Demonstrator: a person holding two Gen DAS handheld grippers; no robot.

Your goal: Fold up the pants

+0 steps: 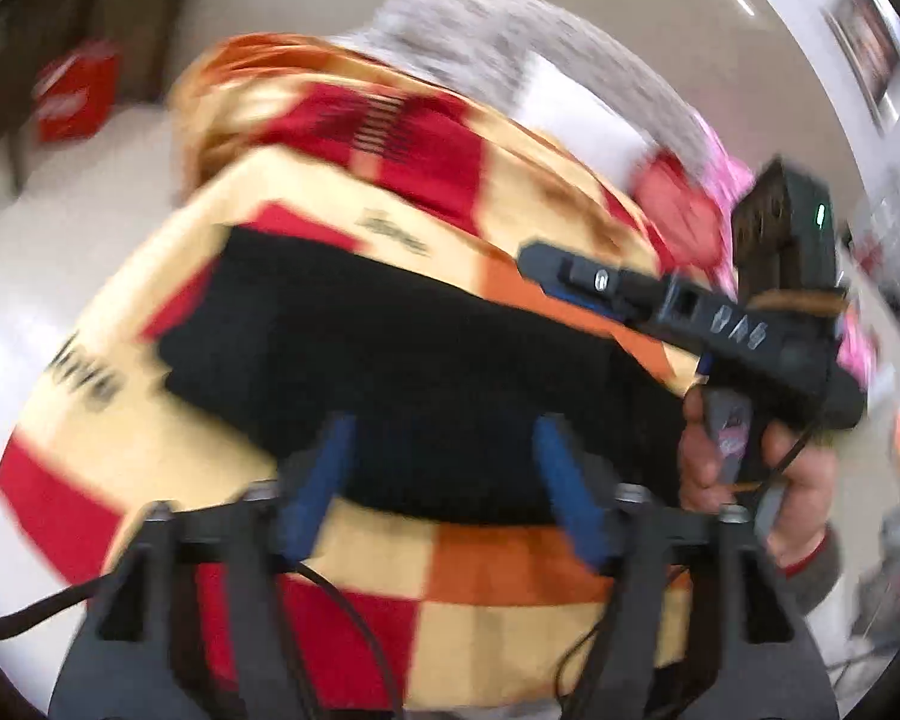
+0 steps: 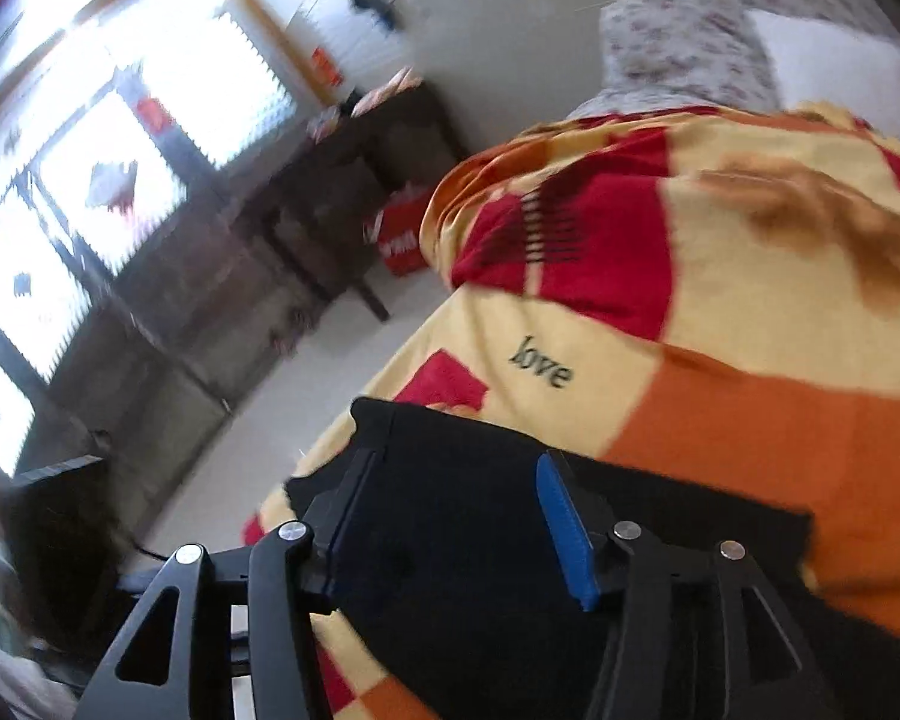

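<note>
Black pants lie folded in a flat block on a bed with a red, orange and cream checked blanket. My left gripper is open, its blue pads apart just above the near edge of the pants, holding nothing. My right gripper shows in the left wrist view, held in a hand at the pants' right side. In the right wrist view the right gripper is open over the pants, empty. Both views are motion-blurred.
A grey floral quilt and a white pillow sit at the bed's head. Pink and red cloth lies at the far right. A dark wooden table and a red box stand on the floor beside the bed.
</note>
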